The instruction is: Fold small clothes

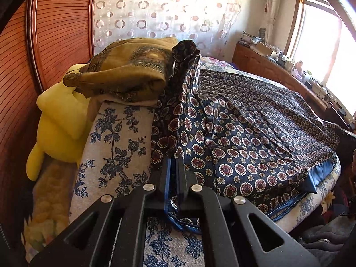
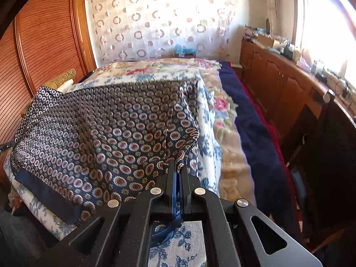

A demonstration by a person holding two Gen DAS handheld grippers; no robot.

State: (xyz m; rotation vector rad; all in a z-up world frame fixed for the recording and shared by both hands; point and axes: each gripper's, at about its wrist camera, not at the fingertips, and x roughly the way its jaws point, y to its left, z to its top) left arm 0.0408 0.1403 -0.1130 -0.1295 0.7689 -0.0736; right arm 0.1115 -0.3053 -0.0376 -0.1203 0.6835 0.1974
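Folding has barely begun: both grippers, left gripper (image 1: 175,164) and right gripper (image 2: 177,171), clamp jaws on the patterned scarf (image 1: 255,138), spread unfolded across the frame's centre on the bed (image 2: 207,111).

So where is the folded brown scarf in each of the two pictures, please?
Left wrist view: the folded brown scarf lies upper left of centre, on the blue-flowered bedcover, beside the navy patterned cloth.
Right wrist view: only a small brown-gold edge shows at far left, behind that cloth.
Shared landmark: the circle-patterned curtain.

Scarf (image 1: 255,133) on bed (image 1: 115,138); plush (image 1: 60,120) left
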